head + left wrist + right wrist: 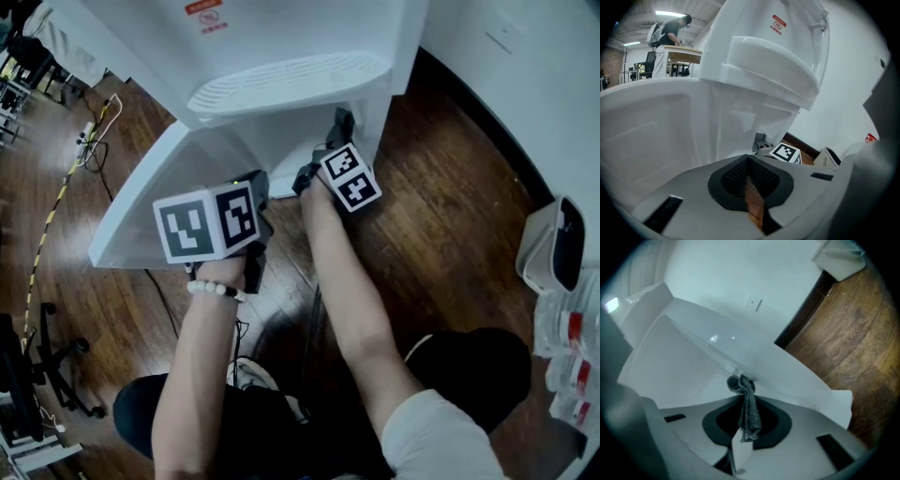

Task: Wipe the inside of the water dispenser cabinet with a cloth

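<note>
Dark wood plank floor [450, 206] throughout; white wall [525, 56] at upper right.

Far left: yellow-and-black tape [52, 220] along the floor, a power strip with cable [86, 131], and the wheeled base of an office chair [67, 396].

Next: white cabinet door [141, 216] of the water dispenser [300, 37], swung open toward the left.

In front of the door: left tongs [748, 165], marker cube uppermost in the head view, gripped by the person's left hand [225, 270], bead bracelet at the wrist. Jaws drawn together to a thin slit. Nothing held; only floor visible through the slit.

Centre: dispenser body with ribbed drip tray [291, 82]. Below the tray, the open cabinet [679, 366], white inside.

At the right side of the opening: right tongs [742, 401], reached forward under the tray. Jaws closed on a grey cloth [749, 416], pinched along its length. Bunched end of the cloth standing past the jaw tips, against a white edge of the cabinet.

Far right: white container with a dark face [553, 246] near the wall, then clear packs with red labels [572, 342] at the frame edge.
</note>
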A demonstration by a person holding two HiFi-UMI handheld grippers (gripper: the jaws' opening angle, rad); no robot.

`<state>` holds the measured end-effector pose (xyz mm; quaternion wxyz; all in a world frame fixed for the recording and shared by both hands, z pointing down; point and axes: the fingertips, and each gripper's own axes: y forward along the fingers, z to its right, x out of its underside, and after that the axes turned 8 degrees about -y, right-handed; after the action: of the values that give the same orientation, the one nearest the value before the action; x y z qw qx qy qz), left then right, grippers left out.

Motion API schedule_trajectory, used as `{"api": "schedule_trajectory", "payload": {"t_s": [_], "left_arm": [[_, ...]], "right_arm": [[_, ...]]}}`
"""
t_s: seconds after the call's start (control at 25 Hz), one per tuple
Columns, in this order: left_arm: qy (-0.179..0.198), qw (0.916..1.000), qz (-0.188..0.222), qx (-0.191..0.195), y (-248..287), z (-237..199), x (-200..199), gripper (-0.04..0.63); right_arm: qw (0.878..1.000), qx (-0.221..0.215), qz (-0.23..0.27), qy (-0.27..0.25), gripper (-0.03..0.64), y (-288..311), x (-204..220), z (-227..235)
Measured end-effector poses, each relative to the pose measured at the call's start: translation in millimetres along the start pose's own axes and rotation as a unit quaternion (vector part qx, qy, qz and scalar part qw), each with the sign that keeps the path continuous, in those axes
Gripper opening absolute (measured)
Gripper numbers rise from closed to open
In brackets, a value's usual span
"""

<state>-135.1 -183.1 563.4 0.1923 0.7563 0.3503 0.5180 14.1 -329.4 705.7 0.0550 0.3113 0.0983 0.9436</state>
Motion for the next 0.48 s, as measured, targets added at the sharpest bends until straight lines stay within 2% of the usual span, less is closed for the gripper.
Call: {"api": "schedule_trajectory", "payload": {"t_s": [0.2,0.48], "left_arm": [[0.001,1.0000,0.006,-0.001,-4.8,1.5,-5.0,-0.003],[0.000,1.0000,0.009,0.002,-5.8,7.8,-4.4,-0.003]], "right_arm": [[0.998,-0.044,0.032,0.025,0.046,-20.9,-25.2,-44.3],[0.988,-0.126,0.086,0.026,0.044,-56.1,-75.0,-95.9]]}}
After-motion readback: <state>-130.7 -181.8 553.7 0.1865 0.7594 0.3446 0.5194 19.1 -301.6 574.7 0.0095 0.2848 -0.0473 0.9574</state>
